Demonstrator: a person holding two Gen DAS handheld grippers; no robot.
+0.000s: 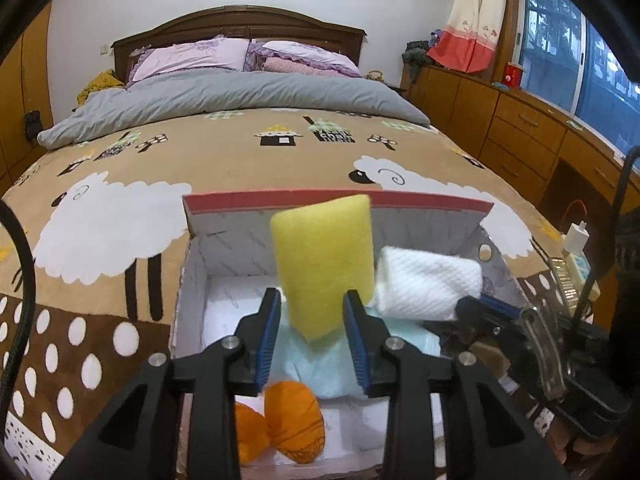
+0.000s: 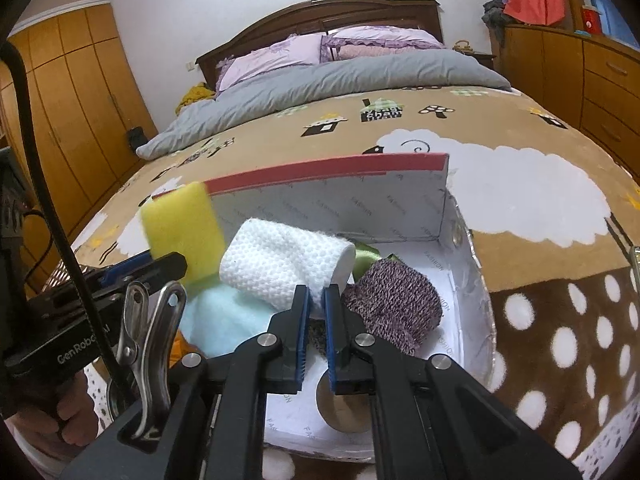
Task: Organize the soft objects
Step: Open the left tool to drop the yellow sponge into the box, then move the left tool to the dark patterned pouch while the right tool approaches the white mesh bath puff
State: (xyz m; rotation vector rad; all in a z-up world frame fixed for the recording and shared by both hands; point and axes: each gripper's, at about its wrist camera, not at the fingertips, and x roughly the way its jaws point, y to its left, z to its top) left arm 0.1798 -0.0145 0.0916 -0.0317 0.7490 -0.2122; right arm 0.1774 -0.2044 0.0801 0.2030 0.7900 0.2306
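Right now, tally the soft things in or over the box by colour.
Yellow: 1, the sponge
White: 1, the rolled cloth
Pale blue: 1, the cloth on the box floor
Orange: 2, the small cushions
Purple-grey: 1, the knit piece
Green: 1, a scrap behind the knit piece
Total: 7

Left gripper point(image 1: 312, 312) angled downward, blue pads point(image 1: 267, 340) apart, right gripper point(image 2: 316, 300) at its 3 o'clock, angled downward, jaws nearly closed, pinching white cloth point(image 2: 280, 264)
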